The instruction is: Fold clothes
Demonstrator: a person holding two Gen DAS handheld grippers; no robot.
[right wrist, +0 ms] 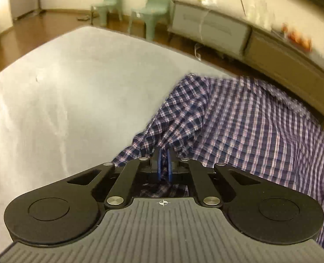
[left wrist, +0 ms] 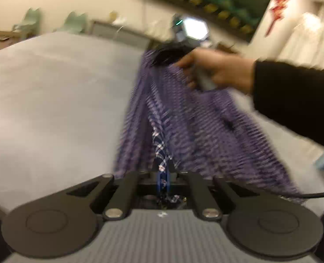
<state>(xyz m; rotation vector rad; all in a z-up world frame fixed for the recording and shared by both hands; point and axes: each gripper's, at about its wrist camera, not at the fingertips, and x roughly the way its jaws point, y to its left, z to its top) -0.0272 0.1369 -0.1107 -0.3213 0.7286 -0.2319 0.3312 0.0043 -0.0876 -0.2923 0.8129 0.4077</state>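
Observation:
A blue, white and purple plaid shirt (left wrist: 183, 118) hangs blurred above the grey surface (left wrist: 52, 100), stretched between both grippers. My left gripper (left wrist: 163, 175) is shut on a bunched edge of it, the cloth pinched between the blue pads. A hand (left wrist: 216, 70) in a black sleeve holds the far end of the cloth up. In the right wrist view my right gripper (right wrist: 164, 164) is shut on a fold of the shirt (right wrist: 249, 127), which spreads out to the right over the grey surface (right wrist: 63, 92).
Two pale green chairs (right wrist: 153, 8) and a long low cabinet (right wrist: 210, 28) stand beyond the surface's far edge on a wooden floor. A dark framed picture (left wrist: 205, 2) hangs on the wall. A black cable (left wrist: 315, 194) runs off at the right.

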